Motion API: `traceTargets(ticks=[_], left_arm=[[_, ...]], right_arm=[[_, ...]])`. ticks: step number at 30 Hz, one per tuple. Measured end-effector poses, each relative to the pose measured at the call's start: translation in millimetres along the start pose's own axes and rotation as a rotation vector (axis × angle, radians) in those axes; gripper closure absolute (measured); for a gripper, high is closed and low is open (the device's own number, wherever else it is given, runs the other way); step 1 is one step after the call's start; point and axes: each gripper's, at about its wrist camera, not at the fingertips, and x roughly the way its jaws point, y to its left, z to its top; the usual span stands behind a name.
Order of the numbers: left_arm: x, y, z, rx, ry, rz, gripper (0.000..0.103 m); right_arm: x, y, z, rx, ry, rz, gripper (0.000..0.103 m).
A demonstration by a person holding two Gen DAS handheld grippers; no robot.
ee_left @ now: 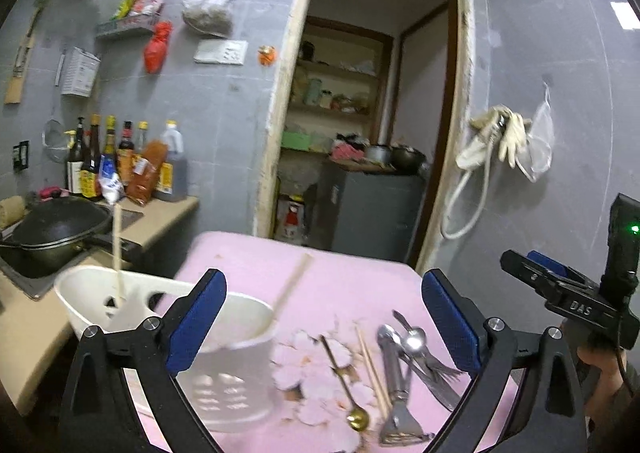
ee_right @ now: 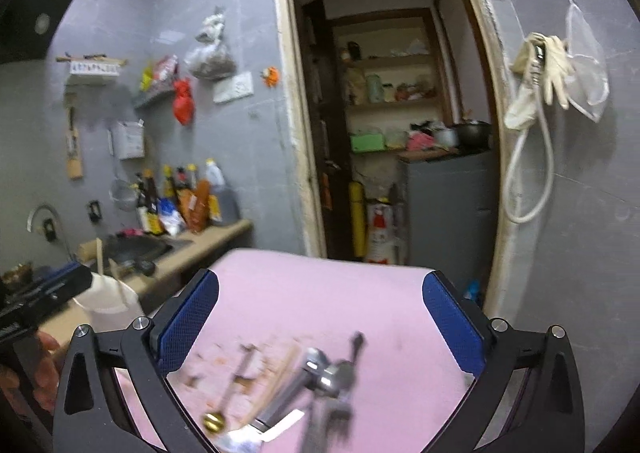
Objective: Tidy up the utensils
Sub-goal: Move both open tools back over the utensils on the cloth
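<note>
A white utensil holder (ee_left: 224, 353) stands on the pink table (ee_left: 352, 277) with two wooden chopsticks (ee_left: 117, 249) standing in it. Loose utensils lie to its right: a gold spoon (ee_left: 344, 385), a chopstick (ee_left: 374, 369), a steel peeler (ee_left: 394, 381), a spoon (ee_left: 414, 339) and a fork (ee_left: 430, 369). My left gripper (ee_left: 324, 317) is open and empty above them. My right gripper (ee_right: 320, 317) is open and empty over the same blurred pile (ee_right: 304, 385). The holder (ee_right: 110, 305) shows at its left.
A counter (ee_left: 160, 213) with a black wok (ee_left: 60, 229) and sauce bottles (ee_left: 120, 161) lies left of the table. An open doorway (ee_left: 368, 113) to a storeroom is behind. Gloves and a hose (ee_left: 496, 141) hang on the right wall.
</note>
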Motion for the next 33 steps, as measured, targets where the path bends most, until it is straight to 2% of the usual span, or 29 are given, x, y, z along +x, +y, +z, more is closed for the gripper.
traceTargets(ticks=[9, 12, 15, 18, 20, 22, 25, 29, 33], left_arm=[[32.7, -36.8, -31.2, 0.083, 0.155, -0.001, 0.007], [44.6, -41.9, -42.0, 0.093, 0.210, -0.004, 0.008], [56.9, -47.0, -52.9, 0.113, 0.261, 0.006, 0.010], [73.1, -51.4, -63.8, 0.142, 0.330, 0.009, 0.029], [85.1, -50.2, -69.3, 0.144, 0.382, 0.007, 0.046], [98.7, -47.7, -76.9, 0.131, 0.443, 0.005, 0.056], [116.1, -43.5, -84.7, 0.113, 0.518, 0.013, 0.071], [137.4, -36.9, -91.5, 0.096, 0.603, 0.043, 0.081], [152.7, -28.5, -97.9, 0.076, 0.678, 0.067, 0.083]], right_arm=[[13.0, -41.3, -32.9, -0.015, 0.155, -0.076, 0.000], [21.2, -47.8, -42.1, -0.018, 0.212, -0.072, 0.006], [32.4, -49.4, -49.6, -0.034, 0.274, -0.066, 0.021], [46.0, -53.6, -59.1, -0.037, 0.350, -0.039, 0.033], [55.7, -56.0, -64.3, -0.031, 0.401, -0.018, 0.043], [63.2, -57.1, -66.5, -0.028, 0.434, -0.001, 0.055], [74.5, -57.3, -72.5, -0.031, 0.485, 0.019, 0.065], [86.0, -57.1, -77.5, -0.018, 0.541, 0.070, 0.070], [91.9, -54.4, -78.1, -0.019, 0.569, 0.106, 0.073]])
